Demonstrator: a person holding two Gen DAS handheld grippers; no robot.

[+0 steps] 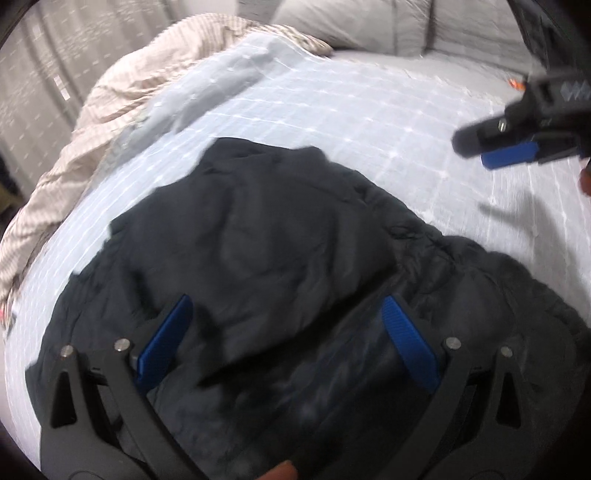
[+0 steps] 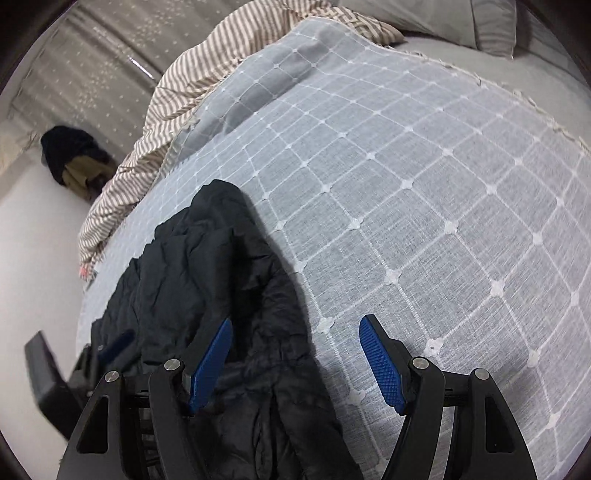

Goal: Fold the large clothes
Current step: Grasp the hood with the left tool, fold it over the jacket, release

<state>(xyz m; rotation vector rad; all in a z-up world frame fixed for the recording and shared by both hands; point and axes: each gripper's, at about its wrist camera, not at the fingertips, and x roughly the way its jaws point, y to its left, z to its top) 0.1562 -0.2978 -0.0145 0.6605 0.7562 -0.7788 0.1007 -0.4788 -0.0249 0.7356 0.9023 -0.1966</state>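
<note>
A large black padded jacket (image 1: 266, 251) lies partly folded on a light blue checked bedspread (image 1: 351, 110). My left gripper (image 1: 284, 314) hovers over the jacket's near part, its blue-padded jaws wide apart and holding nothing. My right gripper (image 1: 484, 147) shows at the upper right of the left wrist view, above the bedspread. In the right wrist view the jacket (image 2: 221, 280) runs along the left, and my right gripper (image 2: 295, 332) is open over its right edge, empty. The left gripper (image 2: 74, 365) shows blurred at the lower left.
A brown striped duvet (image 2: 177, 92) is bunched at the far left of the bed. Grey pillows (image 1: 351, 26) lie at the head. A dark bundle of clothes (image 2: 74, 158) sits on the floor by a dotted curtain (image 2: 92, 55).
</note>
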